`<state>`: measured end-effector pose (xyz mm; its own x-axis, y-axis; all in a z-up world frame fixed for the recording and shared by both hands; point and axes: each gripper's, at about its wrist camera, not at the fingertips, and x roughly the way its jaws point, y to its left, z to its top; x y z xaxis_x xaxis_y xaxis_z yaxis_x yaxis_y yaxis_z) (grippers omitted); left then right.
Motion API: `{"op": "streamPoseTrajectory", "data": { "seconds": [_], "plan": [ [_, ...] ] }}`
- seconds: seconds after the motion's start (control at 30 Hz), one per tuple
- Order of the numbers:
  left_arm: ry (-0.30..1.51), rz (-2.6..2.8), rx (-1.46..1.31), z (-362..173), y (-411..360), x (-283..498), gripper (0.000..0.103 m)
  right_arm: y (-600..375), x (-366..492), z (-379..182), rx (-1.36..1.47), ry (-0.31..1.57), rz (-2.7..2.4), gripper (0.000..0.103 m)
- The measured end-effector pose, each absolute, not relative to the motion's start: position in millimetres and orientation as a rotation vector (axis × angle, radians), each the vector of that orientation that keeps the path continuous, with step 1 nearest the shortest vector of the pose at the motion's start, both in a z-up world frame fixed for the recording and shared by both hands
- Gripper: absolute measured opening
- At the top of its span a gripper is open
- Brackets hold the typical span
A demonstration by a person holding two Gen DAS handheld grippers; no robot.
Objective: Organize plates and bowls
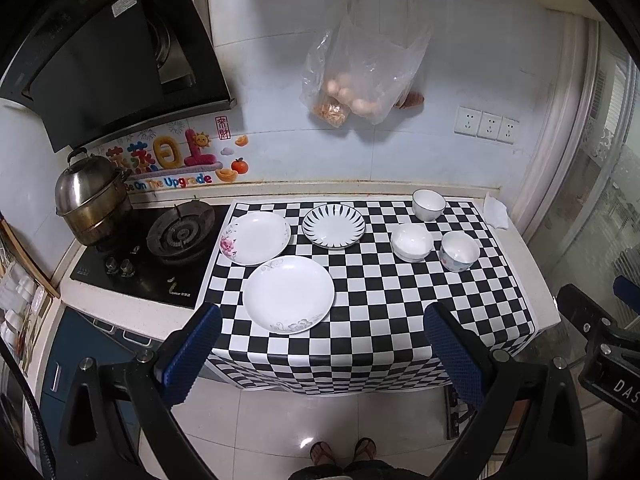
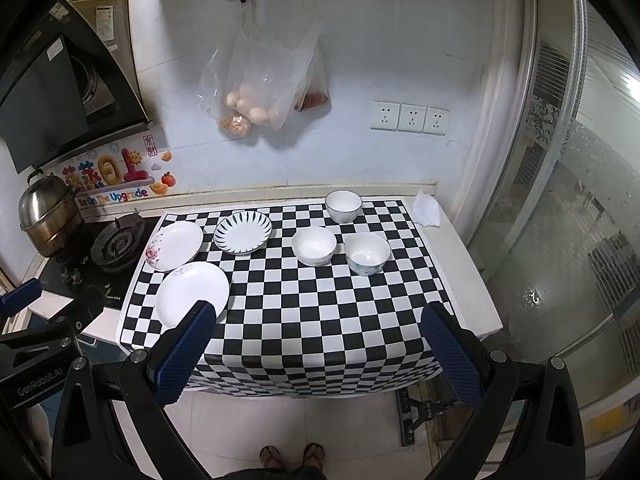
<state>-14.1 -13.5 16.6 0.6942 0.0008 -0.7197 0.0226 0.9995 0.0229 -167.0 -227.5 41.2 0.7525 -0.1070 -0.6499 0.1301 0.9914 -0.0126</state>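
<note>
While both claws gape, glossy round plates [image 1: 288,294] lie flat.

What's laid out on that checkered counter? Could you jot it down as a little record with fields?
surface: checkered cloth on a kitchen counter
plates: three, side by side at the left: pink-flower plate, blue-striped plate, grey-patterned plate
bowls: three at the right: dark-rimmed bowl, plain white bowl, blue-flowered bowl
stacked: nothing yet
left gripper: open, empty
right gripper: open, empty
</note>
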Motion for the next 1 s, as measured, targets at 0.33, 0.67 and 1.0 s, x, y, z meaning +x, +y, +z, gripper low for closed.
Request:
{"op": "streamPoseTrajectory", "data": {
  "seconds": [0.33,0.67,1.0],
  "plan": [
    [0.799,-0.010,0.031,17.7,-11.0,-8.9,0.103,-229.7,-160.8,37.5,0.047,0.710,-0.130,0.103],
    [0.798,-0.011,0.028,17.5,-9.7,-7.8,0.103,-230.1,-157.0,37.1,0.048,0.707,-0.133,0.103],
    [0.794,-0.010,0.031,17.1,-10.1,-8.6,0.103,-232.9,-150.0,35.0,0.054,0.705,-0.143,0.103]
  ]
}}
